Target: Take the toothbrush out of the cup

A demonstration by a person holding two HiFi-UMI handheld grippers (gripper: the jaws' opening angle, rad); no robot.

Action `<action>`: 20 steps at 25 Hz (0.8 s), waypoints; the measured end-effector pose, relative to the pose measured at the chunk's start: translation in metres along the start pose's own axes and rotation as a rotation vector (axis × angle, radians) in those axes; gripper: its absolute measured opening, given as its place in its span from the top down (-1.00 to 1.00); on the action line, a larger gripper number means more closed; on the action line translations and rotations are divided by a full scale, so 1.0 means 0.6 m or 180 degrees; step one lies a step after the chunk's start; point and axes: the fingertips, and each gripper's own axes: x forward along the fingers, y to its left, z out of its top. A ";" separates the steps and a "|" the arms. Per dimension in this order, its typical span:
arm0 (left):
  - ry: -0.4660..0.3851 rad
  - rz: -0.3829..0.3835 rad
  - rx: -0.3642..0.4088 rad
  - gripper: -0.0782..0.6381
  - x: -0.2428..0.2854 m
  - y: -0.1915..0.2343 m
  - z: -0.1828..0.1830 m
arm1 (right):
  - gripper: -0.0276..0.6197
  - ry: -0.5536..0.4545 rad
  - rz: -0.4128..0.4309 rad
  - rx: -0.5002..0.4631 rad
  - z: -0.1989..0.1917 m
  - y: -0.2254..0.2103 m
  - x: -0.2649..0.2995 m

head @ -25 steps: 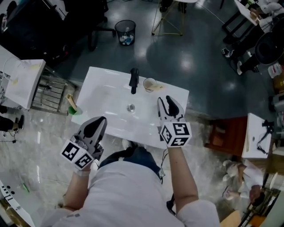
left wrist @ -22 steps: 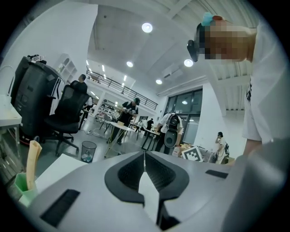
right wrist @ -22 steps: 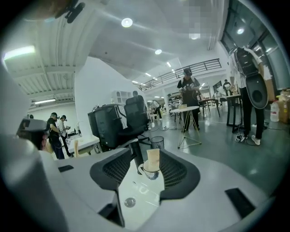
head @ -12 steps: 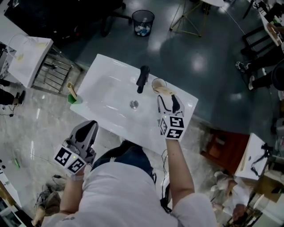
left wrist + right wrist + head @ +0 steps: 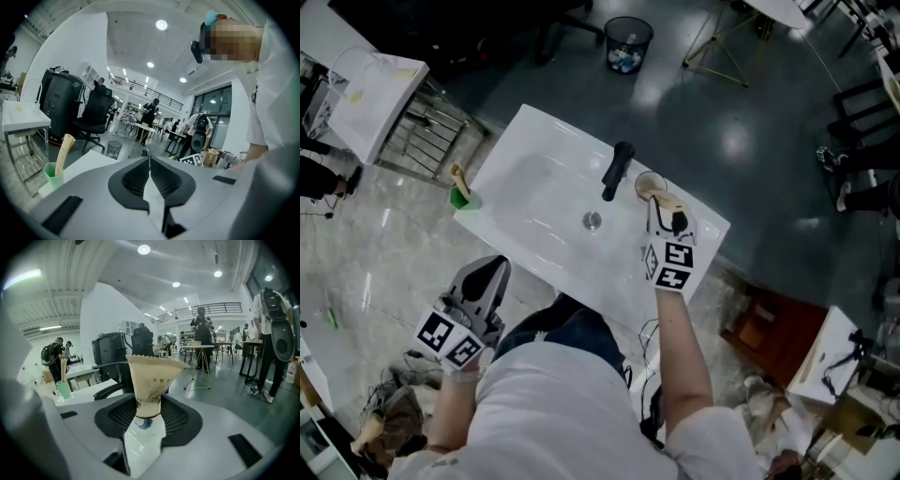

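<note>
White sink [image 5: 534,187]: right tongs [image 5: 148,404], just closing, are clamping the toothbrush [image 5: 152,371] in the cup [image 5: 649,185]; left tongs [image 5: 149,161] are sitting shut. Pulling straight up is looking safest.

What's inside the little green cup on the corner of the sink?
A pale, wooden-looking stick stands in the green cup, leaning and poking out of the top. Its bottom end is hidden by the cup's wall.

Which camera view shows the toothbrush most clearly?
The right gripper view: the toothbrush stands large at centre, its paper wrapper plain. The head view shows it small, in the cup beside the tap. The left gripper view does not show it.
</note>
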 end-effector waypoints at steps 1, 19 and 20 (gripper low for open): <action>0.0000 -0.0005 0.0000 0.73 0.003 -0.001 0.000 | 0.42 0.0011 0.0001 -0.0015 0.000 0.000 0.001; -0.0201 -0.0307 0.0192 0.73 0.039 -0.039 0.070 | 0.77 -0.0343 0.0049 -0.0183 0.162 0.019 -0.092; -0.0218 -0.0330 0.0201 0.73 0.042 -0.041 0.078 | 0.77 -0.0369 0.0049 -0.0185 0.178 0.021 -0.100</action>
